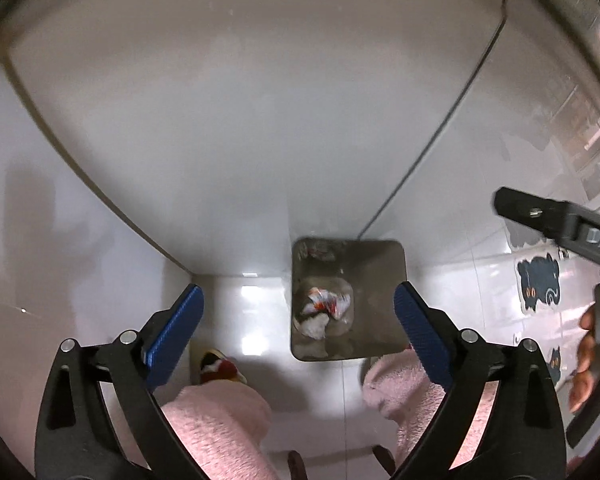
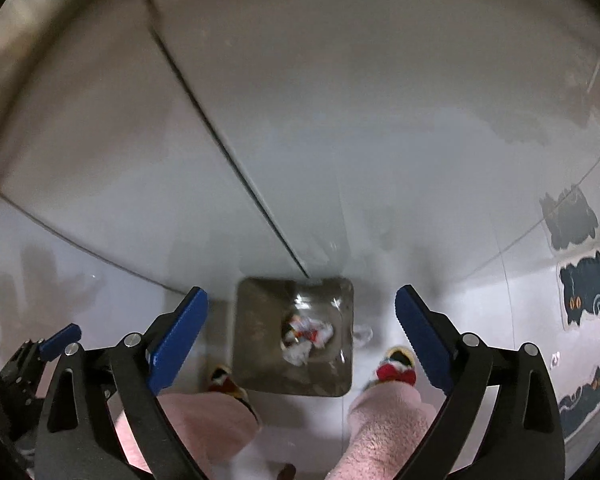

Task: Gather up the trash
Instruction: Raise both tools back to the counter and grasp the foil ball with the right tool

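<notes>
A square metal trash bin [image 1: 380, 280] stands on the white floor against a white cabinet; it also shows in the right wrist view [image 2: 256, 340]. Crumpled white and red trash [image 1: 324, 306] lies inside it, also seen in the right wrist view [image 2: 306, 336]. My left gripper [image 1: 298, 328] is open and empty, held high above the bin. My right gripper [image 2: 302, 328] is open and empty, also above the bin. The right gripper's body [image 1: 572, 232] shows at the right edge of the left wrist view. The left gripper's fingertip [image 2: 62, 340] shows at the lower left of the right wrist view.
The person's legs in pink fleece trousers [image 1: 220, 416] and red, yellow and black slippers [image 2: 396, 370] stand beside the bin. White cabinet doors [image 1: 220, 140] rise behind it. Black cat stickers [image 2: 584, 290] mark the white tiles on the right.
</notes>
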The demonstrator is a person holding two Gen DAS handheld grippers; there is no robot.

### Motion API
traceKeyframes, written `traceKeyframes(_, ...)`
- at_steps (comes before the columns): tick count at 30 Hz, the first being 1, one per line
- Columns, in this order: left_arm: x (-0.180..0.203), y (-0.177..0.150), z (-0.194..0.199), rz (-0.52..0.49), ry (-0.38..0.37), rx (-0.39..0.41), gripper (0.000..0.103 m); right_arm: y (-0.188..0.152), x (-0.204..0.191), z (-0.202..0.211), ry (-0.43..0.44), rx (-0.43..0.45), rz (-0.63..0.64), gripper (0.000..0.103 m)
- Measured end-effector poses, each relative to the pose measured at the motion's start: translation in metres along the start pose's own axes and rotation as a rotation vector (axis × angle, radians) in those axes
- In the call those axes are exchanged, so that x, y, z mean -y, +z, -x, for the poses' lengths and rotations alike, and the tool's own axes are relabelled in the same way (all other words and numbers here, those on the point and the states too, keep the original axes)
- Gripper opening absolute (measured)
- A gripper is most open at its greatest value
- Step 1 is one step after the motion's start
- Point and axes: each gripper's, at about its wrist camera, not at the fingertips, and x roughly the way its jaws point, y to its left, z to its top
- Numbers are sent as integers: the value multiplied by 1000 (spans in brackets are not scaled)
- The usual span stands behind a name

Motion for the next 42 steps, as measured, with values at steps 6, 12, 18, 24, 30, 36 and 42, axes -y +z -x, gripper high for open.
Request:
traceKeyframes(6,2,18,67,-10,22,121,92,16,-18,78,40,143,46,96)
traceKeyframes(12,1,43,133,1,11,233,93,45,-22,138,76,273,75,96)
traceKeyframes(18,0,71,175,-14,4,325,92,84,-41,167,89,354,116,96)
traceKeyframes(24,1,104,191,-46,15,402,90,121,-57,169,89,383,144,88)
traceKeyframes(30,-6,143,185,-38,-35,410,73,150,-68,141,81,336,155,74)
traceKeyframes(36,-1,173,161,-72,-49,393,67,164,-71,118,94,319,148,70)
traceKeyframes(42,6,197,132,-84,-78,353,56,177,-79,101,108,302,160,66)
